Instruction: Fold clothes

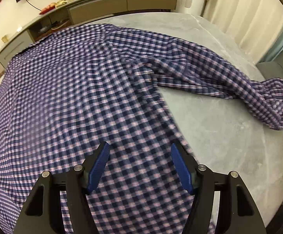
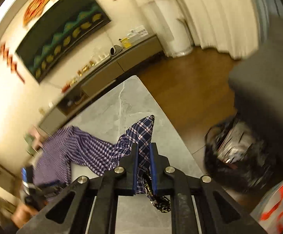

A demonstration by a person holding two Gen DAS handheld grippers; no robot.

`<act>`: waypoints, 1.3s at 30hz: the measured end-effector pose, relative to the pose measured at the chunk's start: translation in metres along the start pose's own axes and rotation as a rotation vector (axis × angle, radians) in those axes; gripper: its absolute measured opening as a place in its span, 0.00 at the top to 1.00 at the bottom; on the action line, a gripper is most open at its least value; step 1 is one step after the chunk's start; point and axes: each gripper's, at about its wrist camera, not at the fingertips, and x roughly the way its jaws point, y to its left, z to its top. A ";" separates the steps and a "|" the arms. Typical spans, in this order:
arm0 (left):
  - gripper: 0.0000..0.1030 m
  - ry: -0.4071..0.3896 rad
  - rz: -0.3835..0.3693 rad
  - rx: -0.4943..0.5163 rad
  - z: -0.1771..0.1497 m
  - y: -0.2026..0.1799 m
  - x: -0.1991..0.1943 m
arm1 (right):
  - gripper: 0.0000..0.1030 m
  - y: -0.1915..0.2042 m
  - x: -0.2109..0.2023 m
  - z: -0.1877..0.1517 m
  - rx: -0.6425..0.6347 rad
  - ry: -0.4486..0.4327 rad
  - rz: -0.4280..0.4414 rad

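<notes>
Two sets of jaws are seen. Those of the right gripper (image 2: 143,152) are pinched on a cuff end of the plaid shirt (image 1: 79,89), the checked cloth passing between the blue pads and hanging out behind them. Those of the left gripper (image 1: 139,152) are spread wide above the shirt's body, with nothing held between them.

Outward from the jaws, the shirt is spread largely flat over the grey marble table (image 1: 219,128). One sleeve (image 1: 209,72) is stretched out sideways toward the table's right edge, where its end is lifted off the surface. No fold is seen in the body; whether the far side is folded cannot be told.

By this showing, the garment is laid out and one sleeve is held at its cuff, while the body folds are judged to be outstanding.
</notes>
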 end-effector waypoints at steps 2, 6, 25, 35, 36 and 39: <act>0.38 -0.029 -0.049 0.015 -0.002 -0.014 -0.014 | 0.88 -0.008 0.000 0.003 0.074 -0.005 0.096; 0.36 -0.106 -0.182 0.175 -0.007 -0.082 -0.053 | 0.88 0.006 -0.012 0.014 0.111 -0.062 0.262; 0.36 -0.651 0.347 0.817 -0.061 -0.301 -0.042 | 0.88 0.018 0.003 -0.005 0.347 0.187 0.685; 0.90 -0.616 0.154 0.478 -0.002 -0.253 -0.109 | 0.73 0.024 -0.025 0.005 0.283 0.080 0.653; 0.90 -0.623 0.128 0.403 0.013 -0.228 -0.129 | 0.52 0.025 -0.028 0.006 0.267 0.060 0.631; 0.90 -0.656 0.093 0.167 0.054 -0.133 -0.193 | 0.35 0.043 -0.038 -0.004 0.163 0.046 0.519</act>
